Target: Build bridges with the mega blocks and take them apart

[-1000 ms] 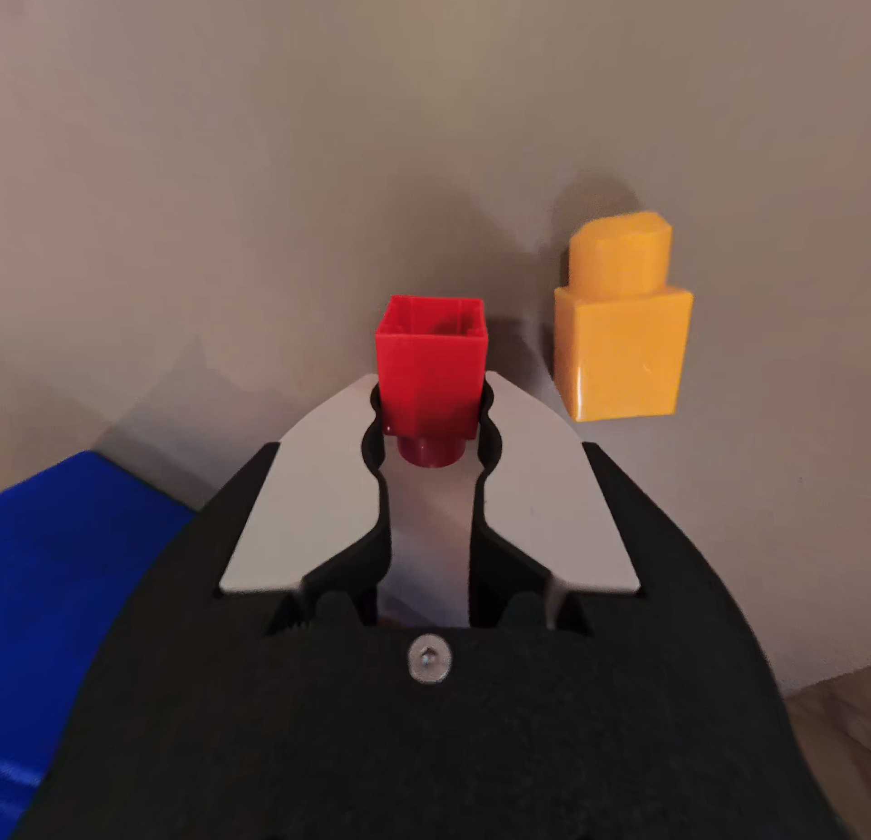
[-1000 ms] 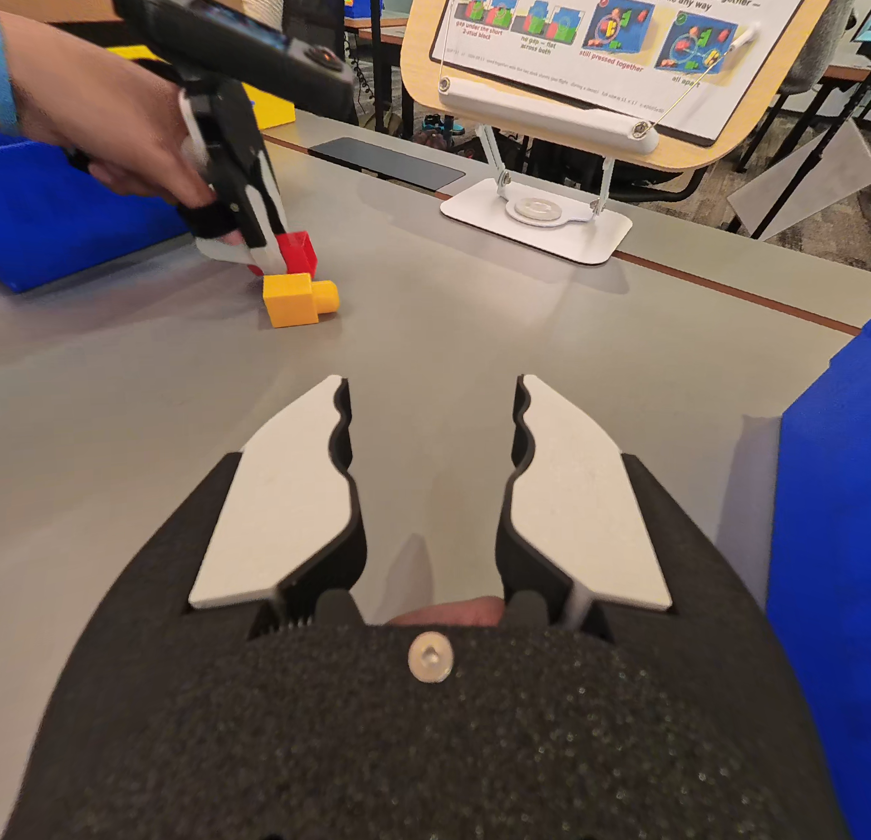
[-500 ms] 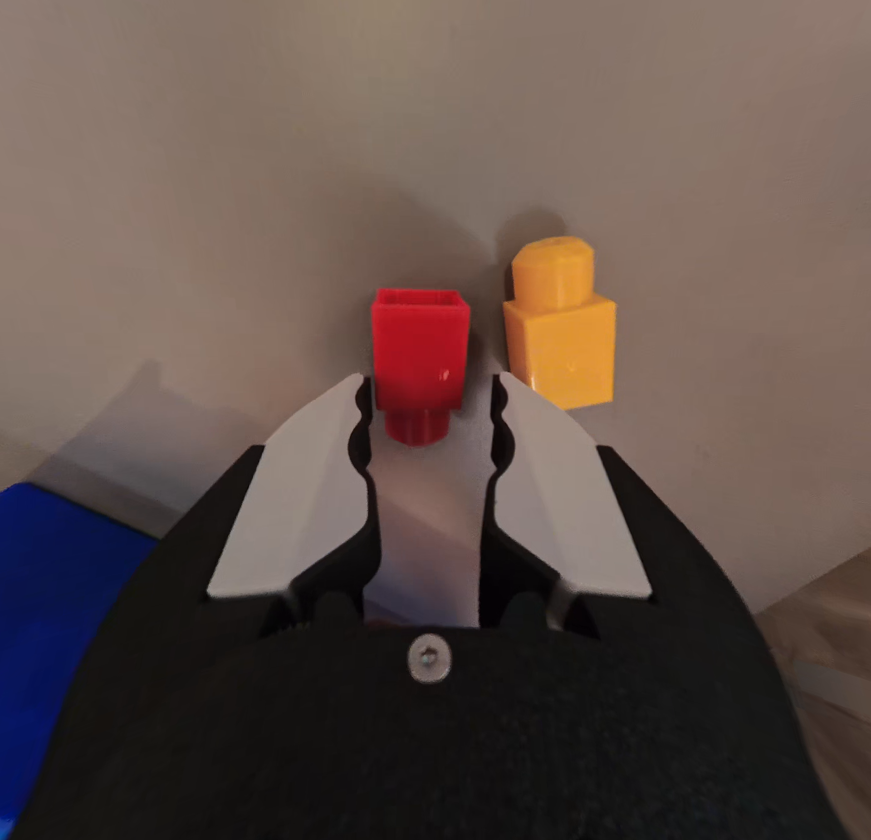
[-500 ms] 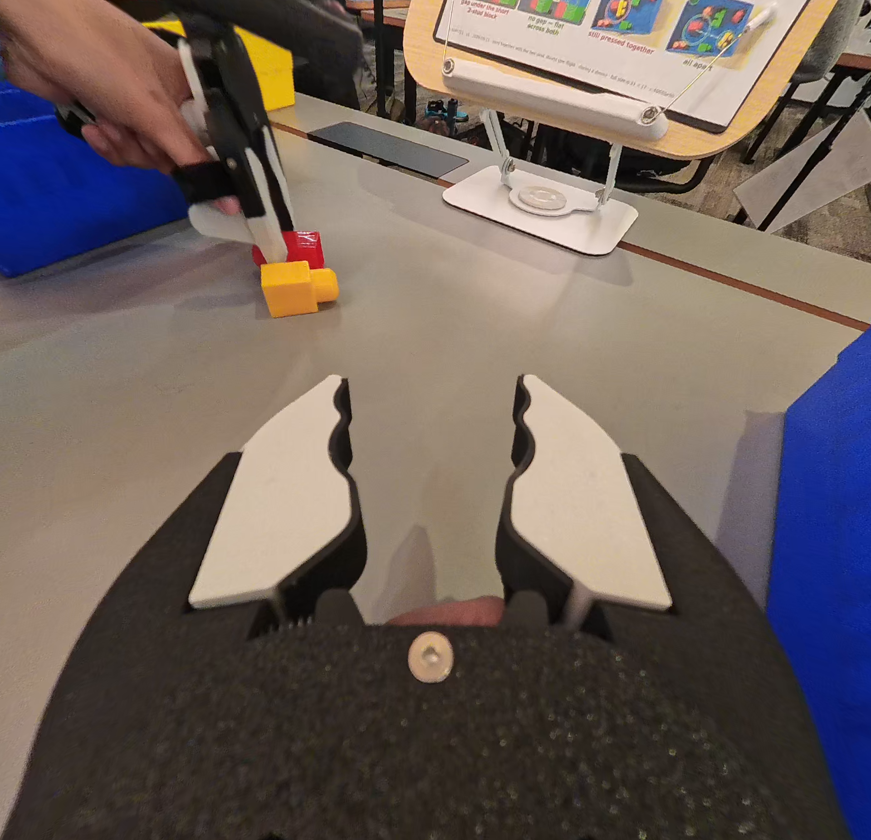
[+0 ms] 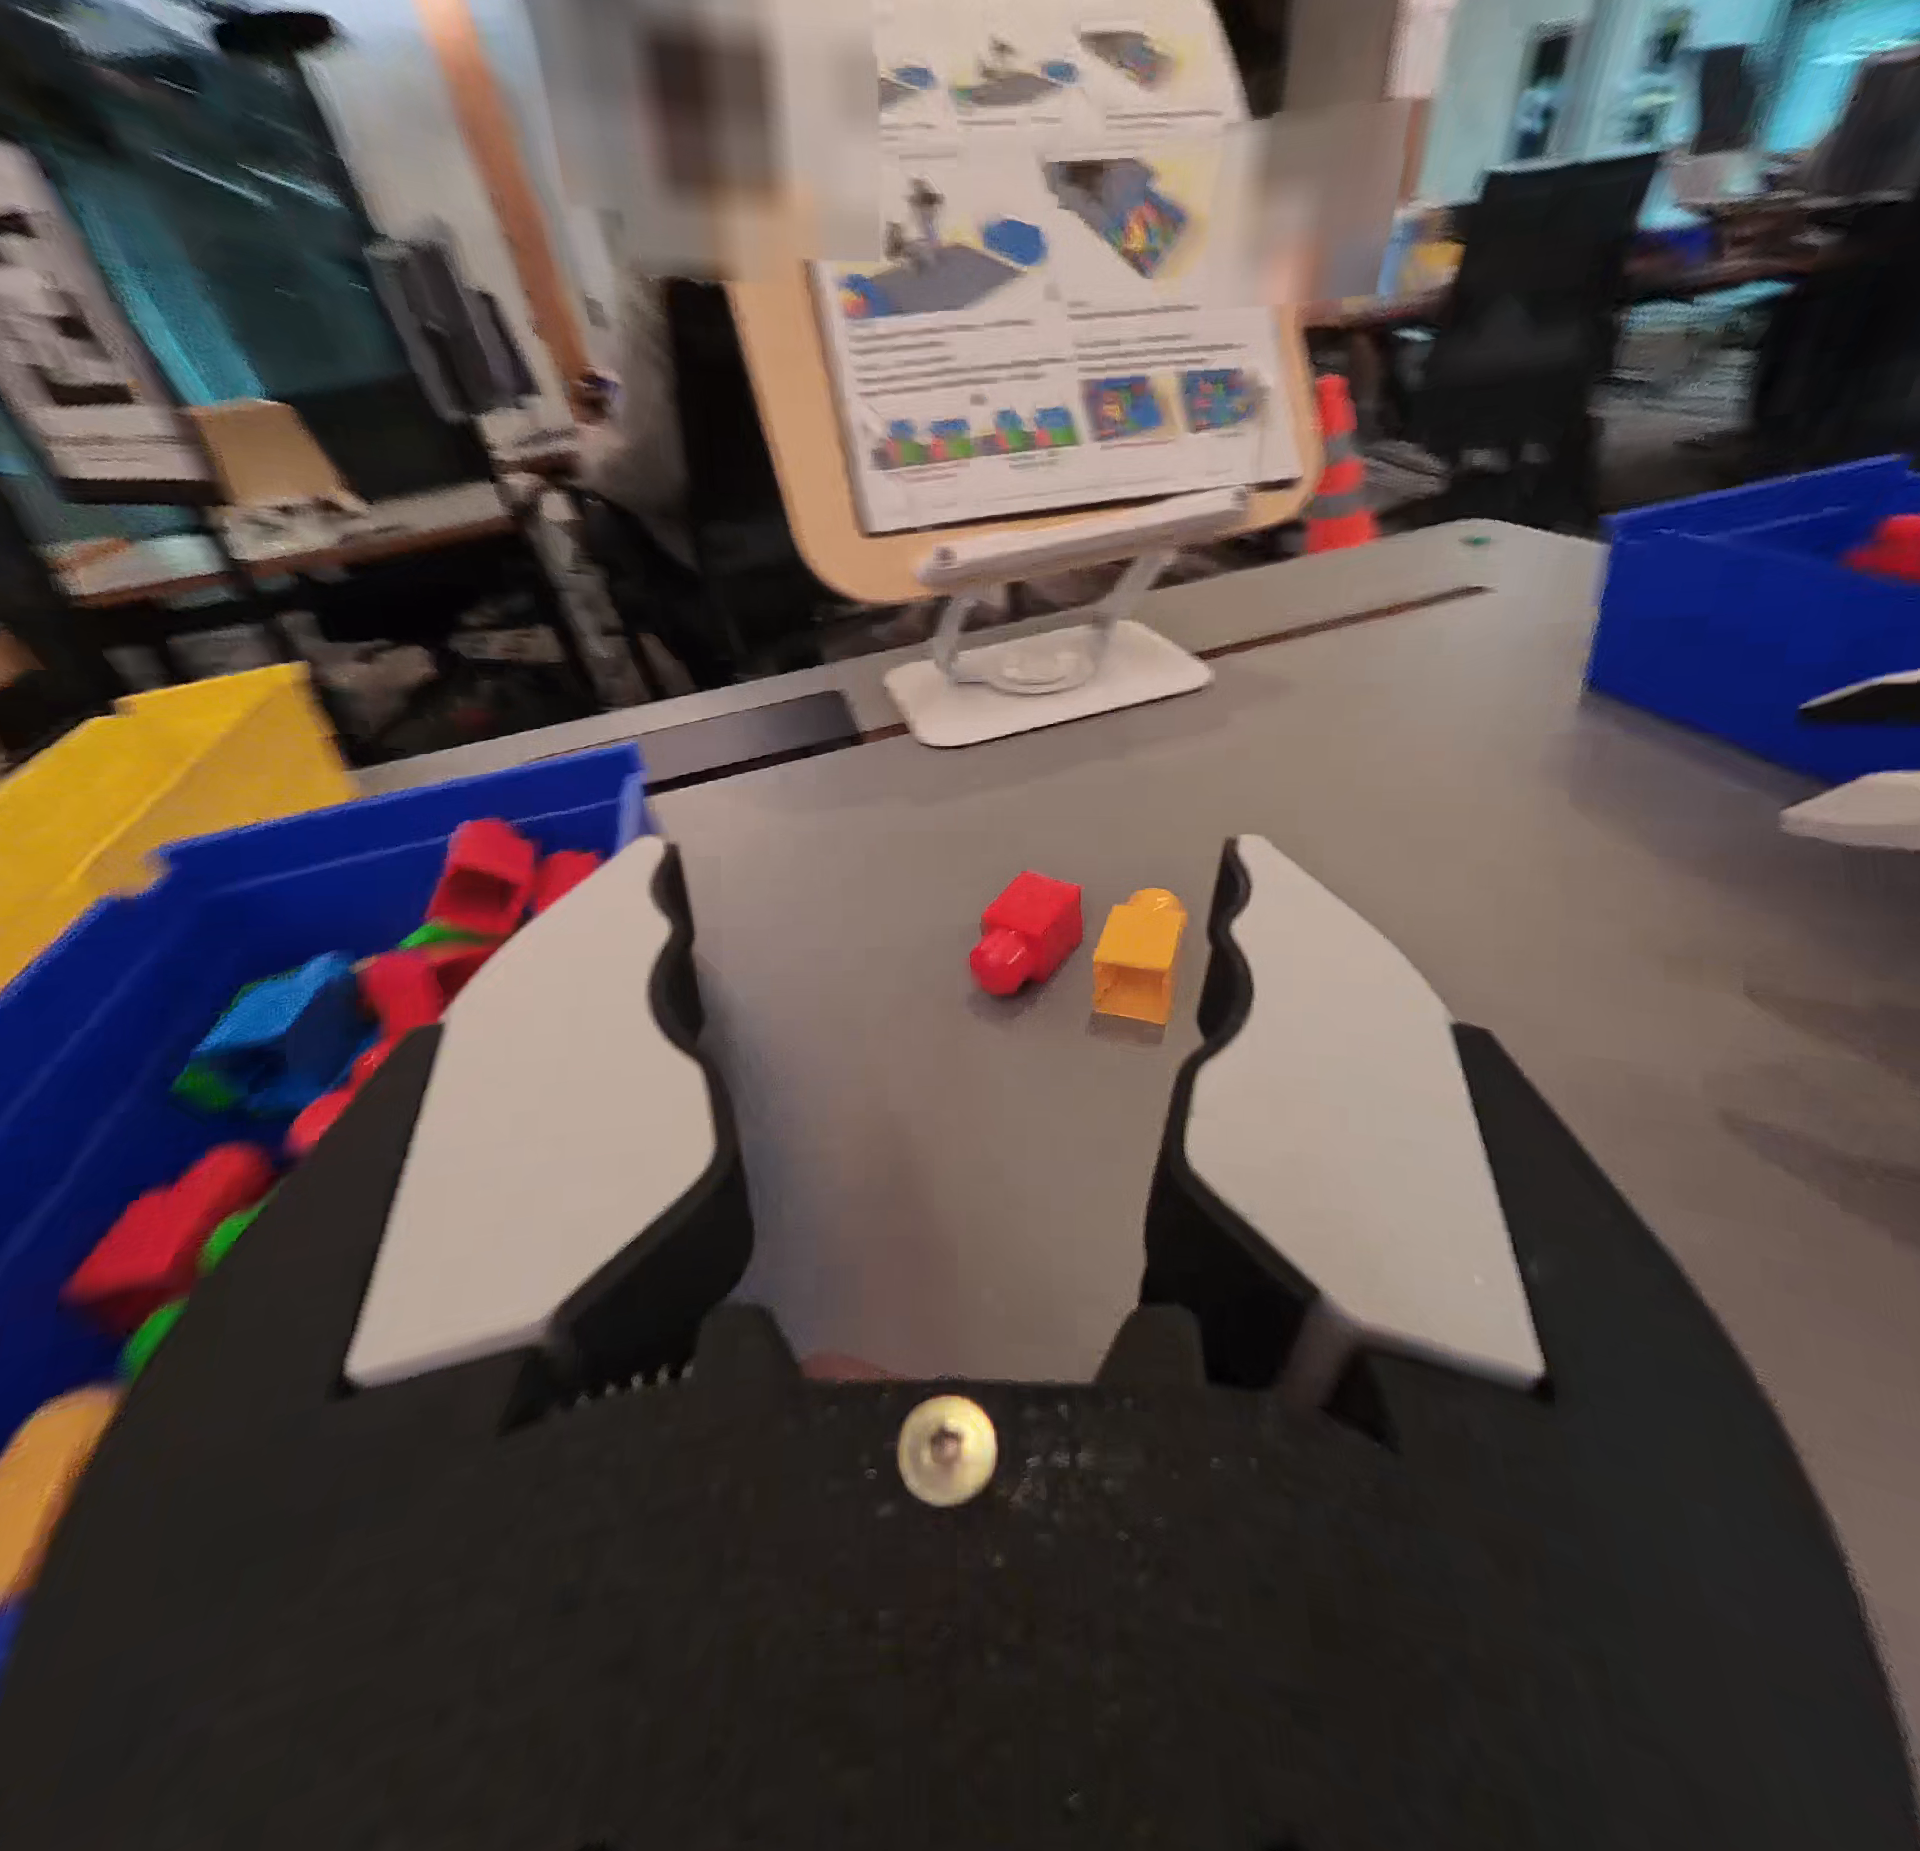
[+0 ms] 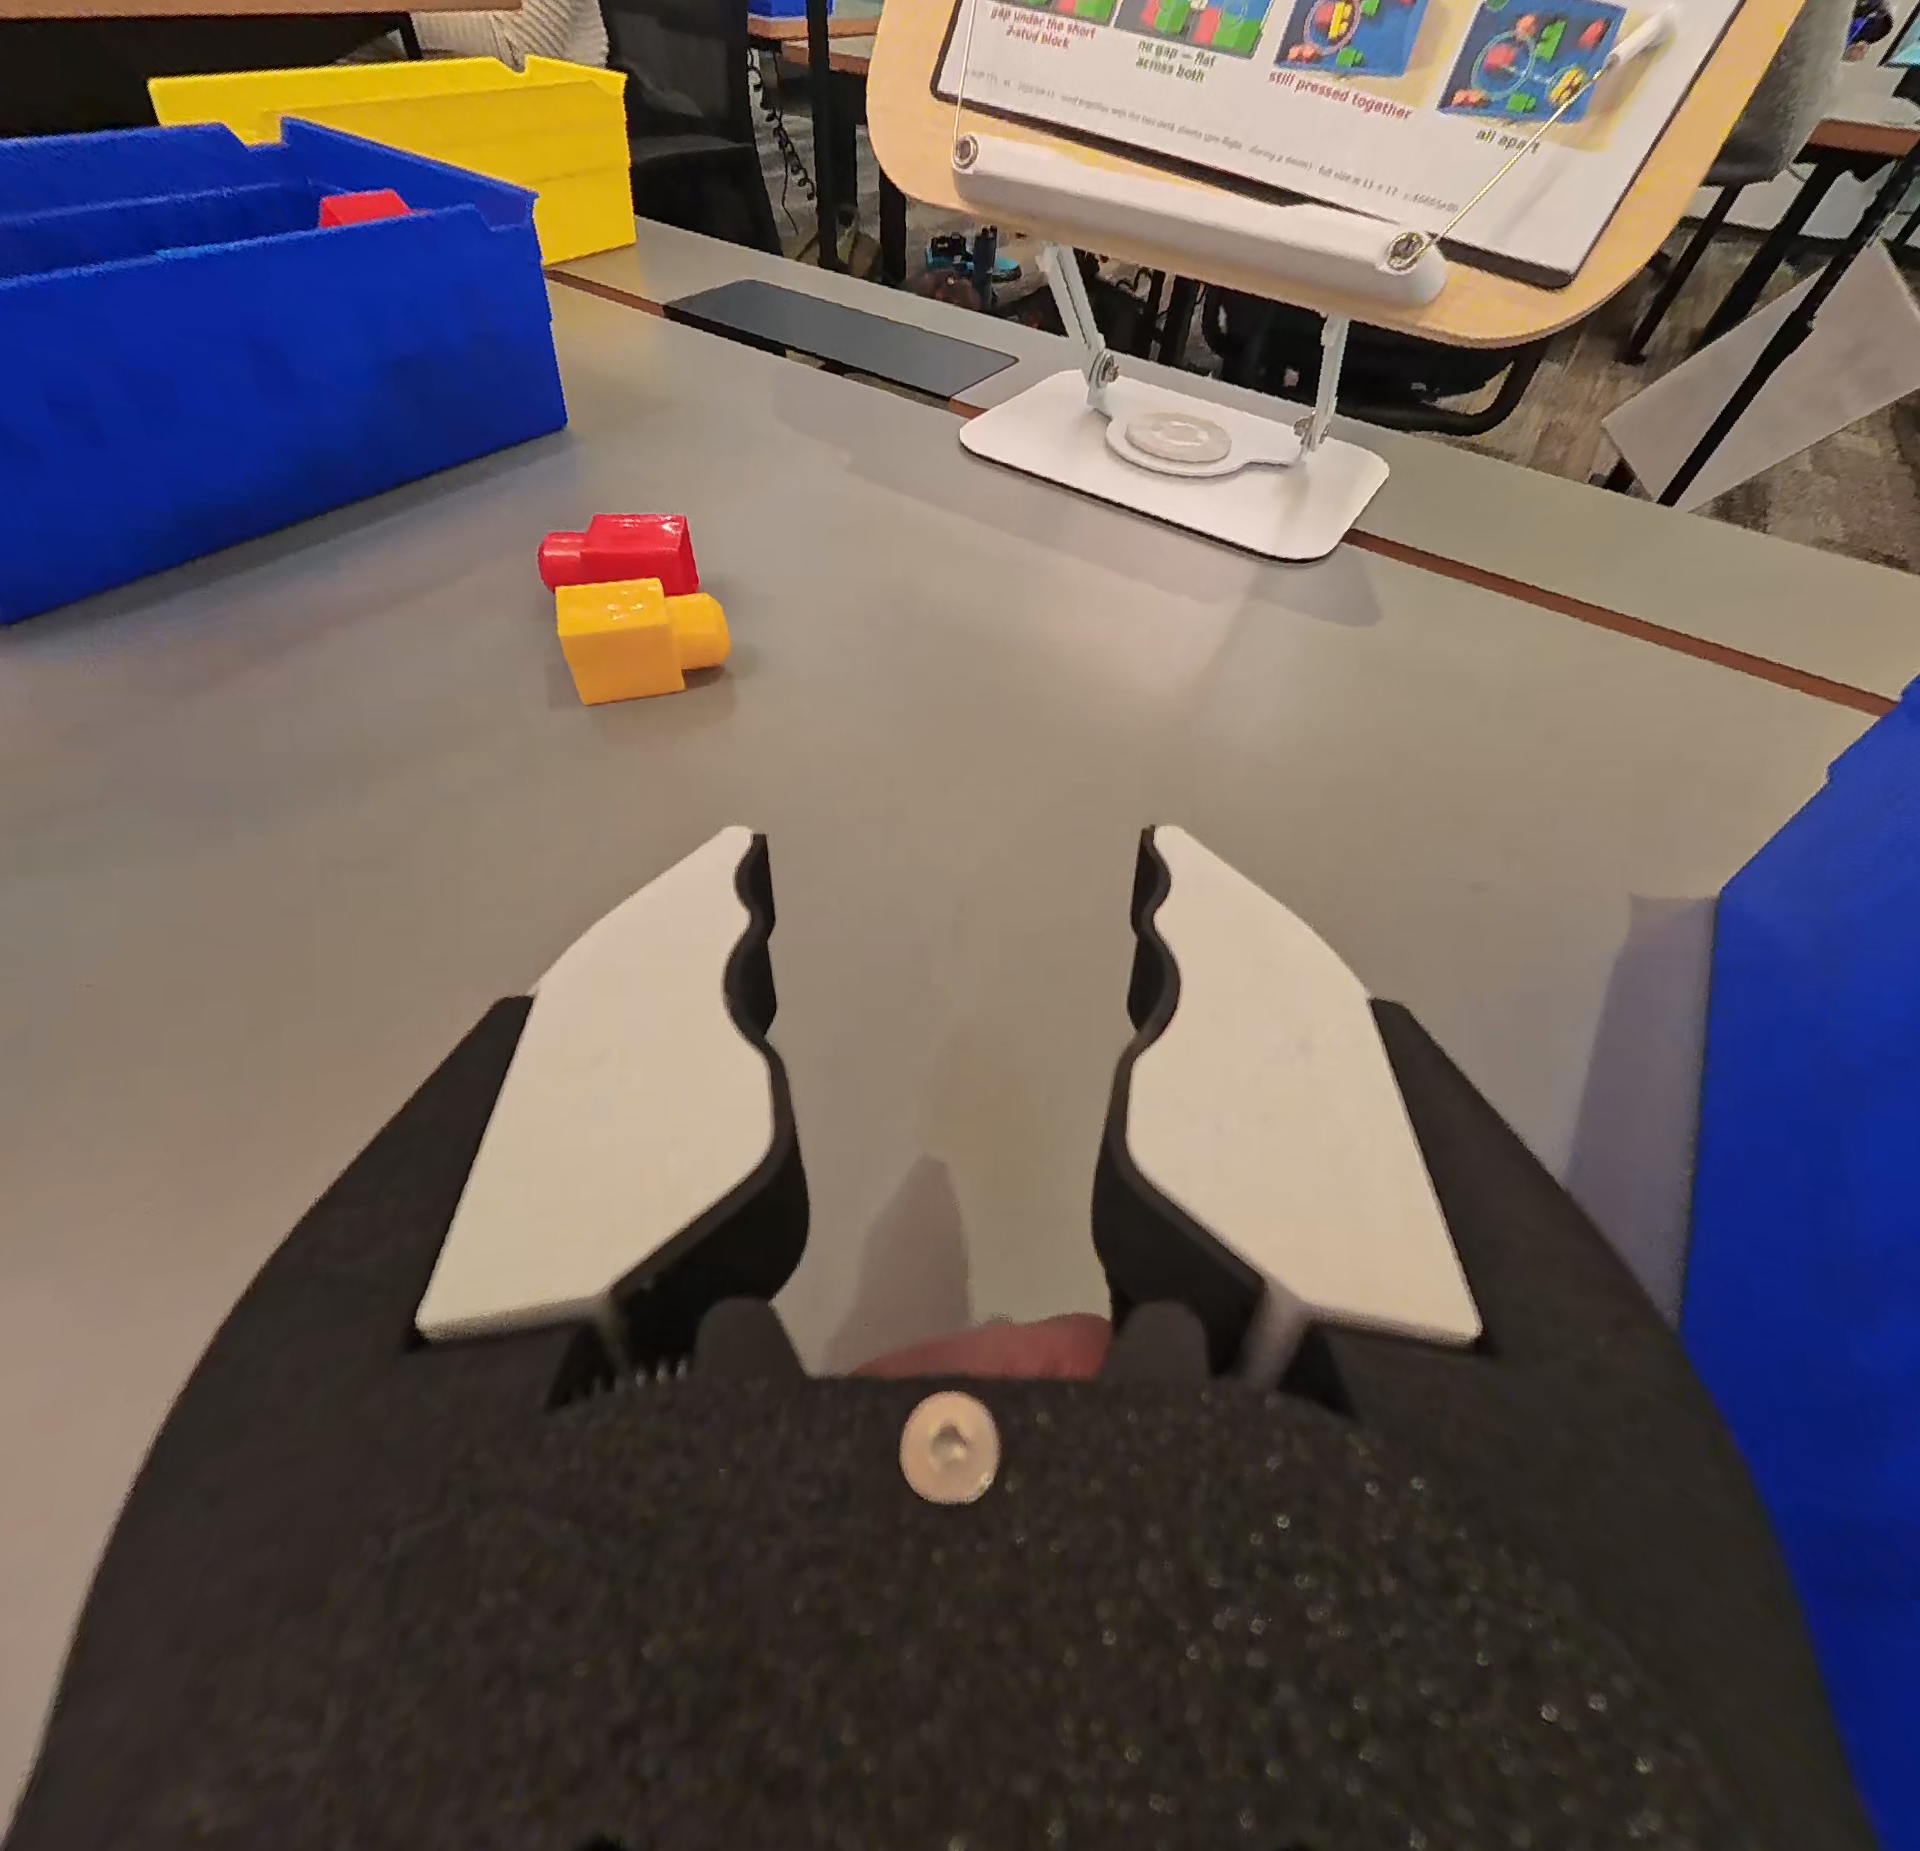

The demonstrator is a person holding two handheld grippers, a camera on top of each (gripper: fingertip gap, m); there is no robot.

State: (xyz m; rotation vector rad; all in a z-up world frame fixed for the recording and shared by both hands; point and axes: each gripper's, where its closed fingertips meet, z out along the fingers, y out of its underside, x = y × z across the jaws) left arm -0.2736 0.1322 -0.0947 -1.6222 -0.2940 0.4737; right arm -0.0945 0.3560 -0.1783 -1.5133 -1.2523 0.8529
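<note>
A red block [image 6: 623,549] and an orange-yellow block [image 6: 634,638] are lying on the grey worktop [image 6: 1039,679] (plain, unpatterned) beside a blue bin [image 6: 260,367].

A glossy red plastic single-stud block [image 6: 620,550] lies on its side on the grey table, just beside, perhaps touching, a yellow-orange plastic single-stud block [image 6: 636,640], also tipped over. Their studs point opposite ways.
</note>
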